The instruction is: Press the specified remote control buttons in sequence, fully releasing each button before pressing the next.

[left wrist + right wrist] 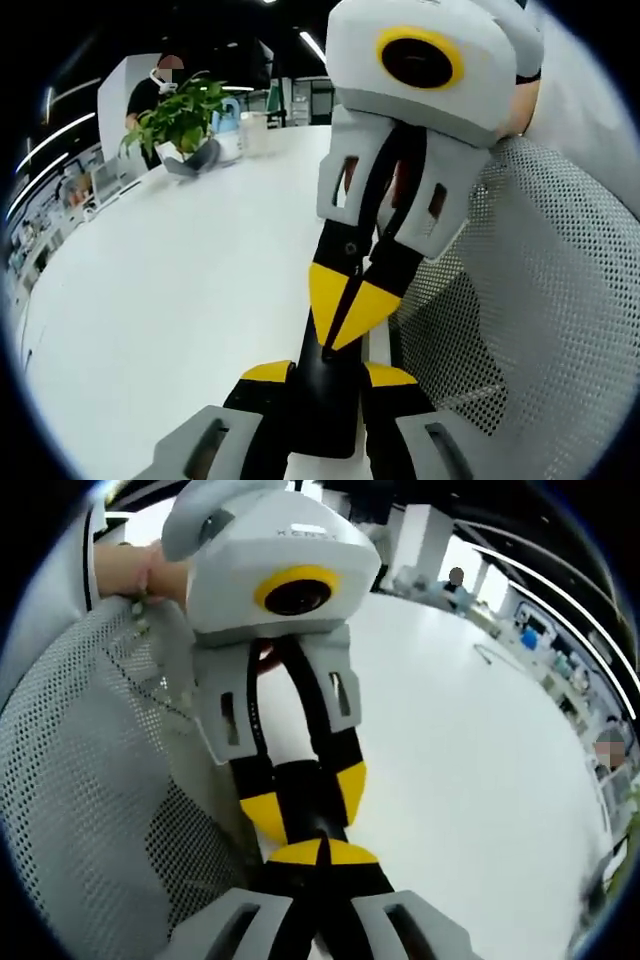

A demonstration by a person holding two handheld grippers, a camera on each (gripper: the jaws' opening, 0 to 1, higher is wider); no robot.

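Note:
A black remote control [325, 405] is clamped between the yellow-tipped jaws of my left gripper [328, 375], above a white table [180, 300]. My right gripper [345, 312] reaches in from the upper right with its yellow tips shut together. Those tips rest on the remote's top face. In the right gripper view, my right gripper [320, 855] has its closed tips against the remote [312, 798], which the left gripper [306, 802] holds from above. No buttons on the remote can be made out.
A grey mesh chair back [530, 300] stands close beside both grippers [90, 780]. A potted green plant [180, 120] and a few containers sit at the table's far end. A person [150, 90] stands beyond it. A hand [130, 570] grips the left tool.

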